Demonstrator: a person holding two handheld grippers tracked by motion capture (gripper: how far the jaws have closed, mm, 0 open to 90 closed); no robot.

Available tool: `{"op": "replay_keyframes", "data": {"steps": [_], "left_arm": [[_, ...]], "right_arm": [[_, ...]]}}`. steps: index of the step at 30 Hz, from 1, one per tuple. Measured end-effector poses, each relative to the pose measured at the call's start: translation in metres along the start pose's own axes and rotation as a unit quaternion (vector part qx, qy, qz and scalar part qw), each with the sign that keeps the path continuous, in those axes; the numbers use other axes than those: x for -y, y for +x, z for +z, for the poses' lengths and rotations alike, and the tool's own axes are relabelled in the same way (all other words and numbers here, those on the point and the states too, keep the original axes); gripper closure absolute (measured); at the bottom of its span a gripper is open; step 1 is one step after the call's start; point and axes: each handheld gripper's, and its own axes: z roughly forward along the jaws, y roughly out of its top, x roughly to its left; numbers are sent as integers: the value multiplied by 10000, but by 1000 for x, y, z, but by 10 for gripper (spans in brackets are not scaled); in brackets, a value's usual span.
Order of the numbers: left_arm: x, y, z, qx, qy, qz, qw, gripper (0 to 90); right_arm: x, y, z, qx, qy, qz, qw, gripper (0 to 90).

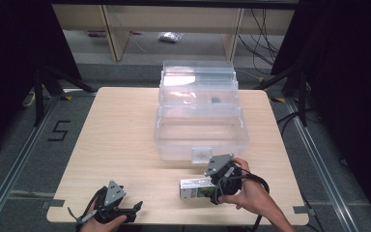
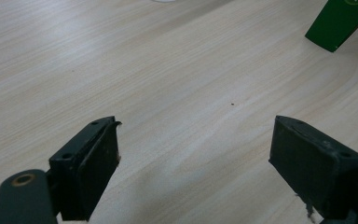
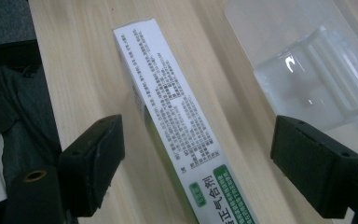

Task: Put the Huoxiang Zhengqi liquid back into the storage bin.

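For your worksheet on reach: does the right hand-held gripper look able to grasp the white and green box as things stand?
Probably yes: the right hand-held gripper is open, the box lies between its jaws, and nothing blocks it.

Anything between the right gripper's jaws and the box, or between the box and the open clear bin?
Nothing visible. The right gripper has its jaws spread on either side of the carton, with bare table around. The clear bin sits just beyond, open.

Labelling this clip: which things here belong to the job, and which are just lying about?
In the job: carton between the open right tool; open clear box; left tool.
Lying about: bag on the floor; cables.
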Motion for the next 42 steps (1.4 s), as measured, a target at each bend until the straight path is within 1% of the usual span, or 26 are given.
{"op": "replay_keyframes", "data": {"steps": [3,4,5,6,7,8,10,11,13,14,15,16,17,18,20,21,22,23,24,26,29,31,32,35,39,42], "left_arm": [[0,-2,1,-9,-134,-149,9998,149],[-1,0,-1,29,2,-10,10000,149],[0,-1,0,0,-29,-35,10000,149],[0,-4,3,18,-234,-297,9993,149],[0,-2,3,-20,-134,-215,9997,149],[0,-2,3,-58,-169,-200,9996,150],[0,-1,0,-5,-29,-32,10000,149],[0,0,1,1,-13,-27,10000,149],[0,-2,2,-24,-137,-200,9997,149],[0,-3,2,-50,-166,-206,9996,149],[0,-3,2,-50,-166,-206,9996,149],[0,-1,-1,-3,-26,-32,10000,149],[0,0,0,12,9,-3,10000,149],[0,0,0,12,9,-3,10000,149],[0,-3,2,-14,-193,-202,9996,149],[0,0,0,8,-55,-17,10000,149],[0,-1,0,14,-57,-19,10000,149],[0,0,0,20,-44,-13,10000,149],[0,-1,2,-7,-77,-60,10000,149],[0,-1,1,15,-127,-70,9999,149],[0,0,1,-2,-43,-18,10000,149],[0,-1,2,-26,-123,-99,9999,149],[0,-1,0,6,-76,-34,10000,149],[0,0,1,32,-63,-11,10000,149],[0,-1,1,16,-95,-27,10000,149],[0,-1,0,16,-91,-26,10000,149]], "right_arm": [[-2,-1,2,5,94,-43,9999,185],[-2,-1,4,30,82,-96,9999,185],[-3,-1,4,-17,131,-87,9999,185],[-4,-1,5,-36,171,-76,9998,184],[-5,-1,7,-41,200,-124,9997,183],[-6,-1,8,-65,226,-147,9996,182],[-8,-1,11,-138,298,-205,9993,184],[-9,-1,13,-168,351,-223,9990,184],[-11,-2,17,-183,437,-260,9985,184],[-11,-2,18,-173,498,-194,9984,184],[-12,-4,22,-200,545,-261,9980,181],[-13,-4,24,-216,593,-267,9977,181],[-13,-4,24,-219,627,-227,9975,180],[-14,-5,26,-270,645,-284,9971,180],[-14,-5,29,-298,683,-282,9968,180],[-14,-5,30,-343,757,-233,9963,180],[-15,-5,32,-363,752,-347,9959,180],[-15,-5,33,-408,807,-276,9955,180],[-15,-5,35,-381,788,-371,9955,182],[-15,-5,37,-442,884,-267,9947,183],[-16,-5,41,-438,966,-256,9940,190],[-16,-5,43,-400,943,-310,9943,196],[-17,-6,45,-504,966,-439,9931,198],[-16,-4,46,-477,1063,-306,9927,218],[-16,-4,50,-576,1085,-477,9913,238],[-15,-3,51,-560,1156,-396,9909,254]]}}
